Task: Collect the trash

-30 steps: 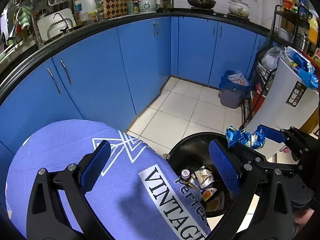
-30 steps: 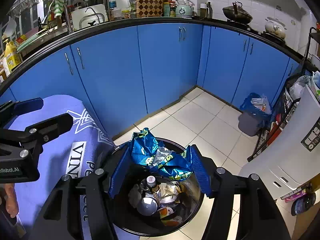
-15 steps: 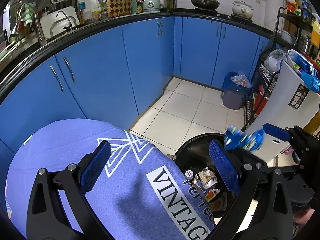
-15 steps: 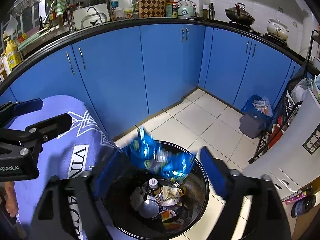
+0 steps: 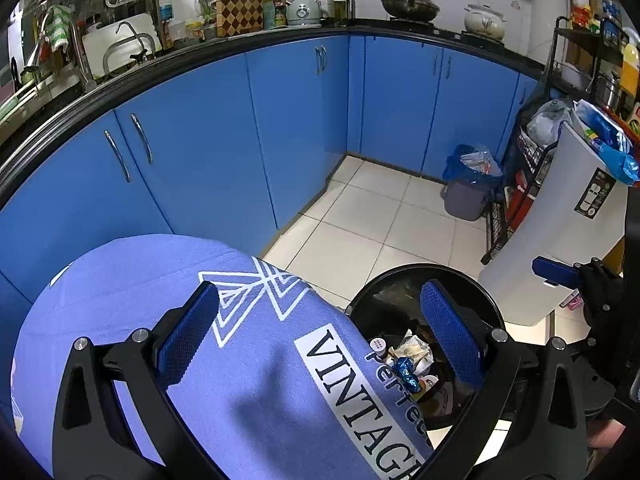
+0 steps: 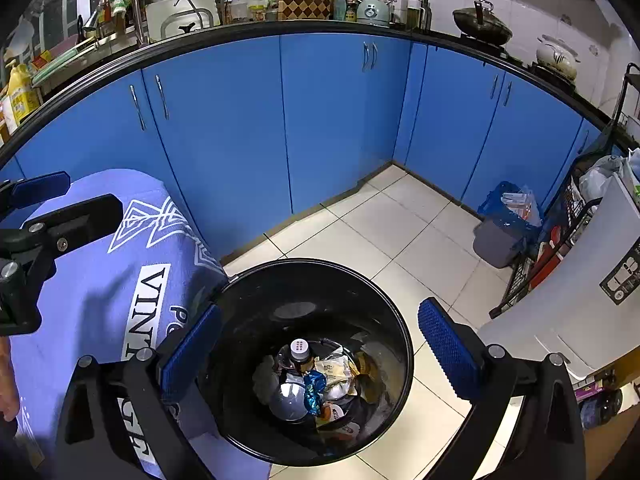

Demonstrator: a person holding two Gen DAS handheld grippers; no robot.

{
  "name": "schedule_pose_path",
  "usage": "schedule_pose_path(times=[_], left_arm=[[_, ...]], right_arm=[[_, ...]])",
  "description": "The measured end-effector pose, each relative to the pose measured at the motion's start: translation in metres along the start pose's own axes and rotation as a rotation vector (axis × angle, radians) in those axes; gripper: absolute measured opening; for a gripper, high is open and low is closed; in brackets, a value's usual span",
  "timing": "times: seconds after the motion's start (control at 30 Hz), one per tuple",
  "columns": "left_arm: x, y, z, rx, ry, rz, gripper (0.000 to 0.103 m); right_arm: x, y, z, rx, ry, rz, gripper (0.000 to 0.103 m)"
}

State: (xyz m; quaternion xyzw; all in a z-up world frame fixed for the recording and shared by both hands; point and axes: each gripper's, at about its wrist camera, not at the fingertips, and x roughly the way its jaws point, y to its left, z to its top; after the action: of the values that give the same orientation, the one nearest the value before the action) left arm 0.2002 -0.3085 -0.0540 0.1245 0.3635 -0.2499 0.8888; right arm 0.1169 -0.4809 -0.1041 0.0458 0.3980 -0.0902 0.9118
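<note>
A crumpled blue wrapper (image 6: 313, 389) lies inside the black round trash bin (image 6: 394, 320) on top of a bottle and other wrappers. My right gripper (image 6: 316, 332) is open and empty above the bin's mouth. My left gripper (image 5: 320, 332) is open and empty above the table covered with a purple "VINTAGE" cloth (image 5: 160, 280). The bin (image 5: 472, 280) stands just right of the table, and the blue wrapper (image 5: 406, 372) shows inside it. One blue finger of the right gripper (image 5: 554, 272) shows at the right edge.
Blue kitchen cabinets (image 6: 340, 120) curve around the back. A small grey bin with a blue bag (image 6: 502, 232) stands on the white tiled floor. A white appliance (image 5: 560, 216) and a wire rack (image 6: 560, 240) stand at the right.
My right gripper has opened and let go of the blue wrapper. The wrapper has dropped into the black bin. The left gripper has stayed over the table.
</note>
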Motion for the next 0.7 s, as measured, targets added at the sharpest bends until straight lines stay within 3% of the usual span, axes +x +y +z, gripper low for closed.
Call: schedule_pose_path(times=[0.4, 0.5, 0.7], left_arm=[[-0.013, -0.012, 0.001, 0.011, -0.022, -0.044, 0.100], [-0.018, -0.013, 0.001, 0.007, -0.050, -0.010, 0.100], [-0.021, -0.017, 0.002, 0.012, -0.040, -0.022, 0.100]], right_arm=[[-0.013, -0.009, -0.004, 0.011, -0.015, -0.014, 0.096], [-0.016, -0.011, -0.005, 0.015, -0.019, -0.017, 0.096], [-0.020, -0.013, -0.008, 0.015, -0.020, -0.018, 0.096]])
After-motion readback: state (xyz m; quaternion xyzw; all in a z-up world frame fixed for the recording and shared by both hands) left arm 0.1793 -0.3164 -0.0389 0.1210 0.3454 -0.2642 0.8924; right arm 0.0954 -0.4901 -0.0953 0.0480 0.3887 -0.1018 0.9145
